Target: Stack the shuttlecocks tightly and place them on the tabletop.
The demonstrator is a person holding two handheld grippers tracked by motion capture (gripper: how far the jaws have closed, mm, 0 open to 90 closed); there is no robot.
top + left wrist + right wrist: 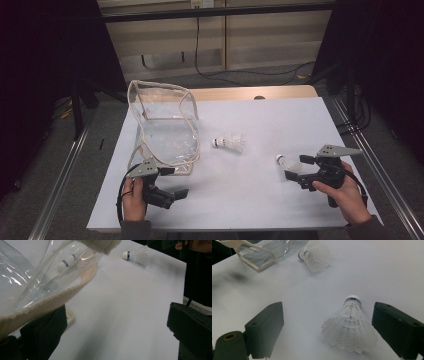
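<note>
Nearest the lens, right gripper [325,332] jaws stand wide, with a white shuttlecock [350,327] lying between them on the sheet, closer to one pad, neither pad pressing it; plastic skirt toward camera, cork with blue band pointing away. White table sheet [260,200] carries everything. Clear pouch [162,127], cream-edged, stands open at the left; nothing visible inside in the high view. Left gripper [167,182] jaws gape, one jaw under the pouch's cream rim [50,302]. Second shuttlecock [229,142] lies mid-sheet; the left gripper view sees one shuttlecock [65,263] through the plastic, another [135,255] beyond.
</note>
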